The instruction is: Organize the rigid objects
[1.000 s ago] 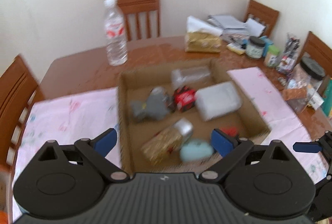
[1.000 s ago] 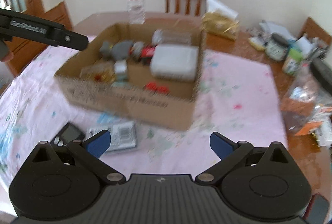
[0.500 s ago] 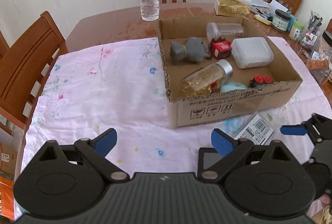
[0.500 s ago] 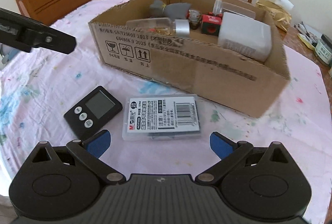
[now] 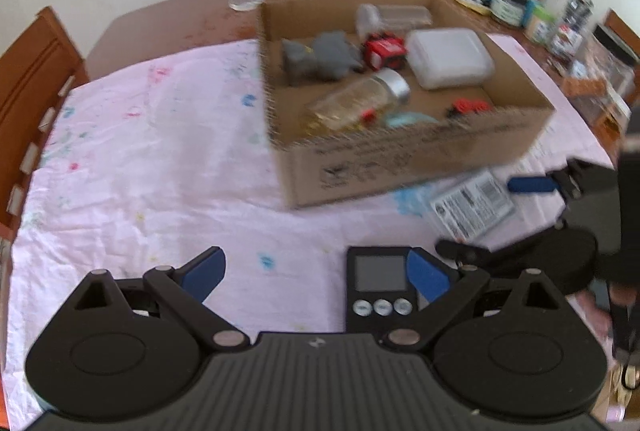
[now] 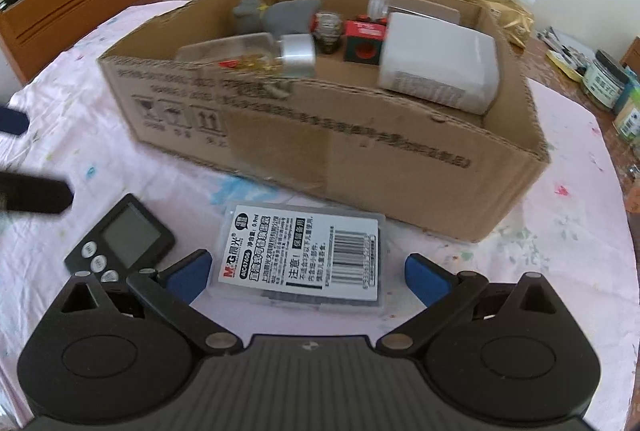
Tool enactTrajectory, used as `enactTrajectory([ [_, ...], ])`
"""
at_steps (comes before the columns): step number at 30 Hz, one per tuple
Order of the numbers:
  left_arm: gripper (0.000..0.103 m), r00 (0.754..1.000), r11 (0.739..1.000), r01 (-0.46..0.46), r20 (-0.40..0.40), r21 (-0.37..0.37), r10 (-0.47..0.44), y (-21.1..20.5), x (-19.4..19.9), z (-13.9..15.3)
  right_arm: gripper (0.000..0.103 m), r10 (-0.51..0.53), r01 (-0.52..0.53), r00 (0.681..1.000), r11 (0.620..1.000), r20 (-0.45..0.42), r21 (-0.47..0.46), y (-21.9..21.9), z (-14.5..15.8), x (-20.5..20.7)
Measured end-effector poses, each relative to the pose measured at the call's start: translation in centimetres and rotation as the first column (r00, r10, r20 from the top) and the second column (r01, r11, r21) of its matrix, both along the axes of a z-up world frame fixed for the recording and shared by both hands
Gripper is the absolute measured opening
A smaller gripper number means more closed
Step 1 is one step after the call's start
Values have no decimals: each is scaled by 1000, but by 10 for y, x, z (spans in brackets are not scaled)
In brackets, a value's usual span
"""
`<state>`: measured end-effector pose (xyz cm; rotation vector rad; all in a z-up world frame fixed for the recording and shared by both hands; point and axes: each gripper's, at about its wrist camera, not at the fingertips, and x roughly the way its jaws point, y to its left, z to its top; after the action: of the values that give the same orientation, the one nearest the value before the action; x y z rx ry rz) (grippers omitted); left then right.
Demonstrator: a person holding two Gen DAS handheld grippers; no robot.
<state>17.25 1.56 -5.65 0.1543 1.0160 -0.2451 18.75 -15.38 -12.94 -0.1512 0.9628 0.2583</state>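
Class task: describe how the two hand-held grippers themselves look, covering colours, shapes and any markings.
Both the left gripper and the right gripper look alike: a black ribbed body with a small pale logo at its front edge, two rounded black housings with raised discs, triangular cut-outs, silver pivot pins, and angled black linkage arms ending in blue fingertips. No cables show.

A brown corrugated cardboard box (image 6: 360,159) with black print stands on a pale pink cloth (image 5: 152,167) speckled with blue and red flowers. In front of the box lie a black timer with a grey screen (image 6: 120,235) and a clear flat case with a white, black-barcoded label (image 6: 308,251). Inside the box sits a red-and-black cube (image 6: 364,41).
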Motion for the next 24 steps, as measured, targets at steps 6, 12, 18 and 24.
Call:
enactTrajectory([
  [6,97,996,997,73,-62,26,-72,-18,-7,-22,103,4,-4,1000,1000,-4,0,-14,-1,8],
  [12,97,990,997,70,-122,40,-64,-20,-10,-43,103,23,-23,1000,1000,-13,-3,-16,-1,14],
  [18,97,990,998,25,-137,56,-17,-5,-11,-49,103,16,-16,1000,1000,-14,-3,-15,-1,15],
  [24,97,991,997,-41,-121,63,48,18,-2,-48,103,16,-16,1000,1000,7,2,-16,-2,10],
])
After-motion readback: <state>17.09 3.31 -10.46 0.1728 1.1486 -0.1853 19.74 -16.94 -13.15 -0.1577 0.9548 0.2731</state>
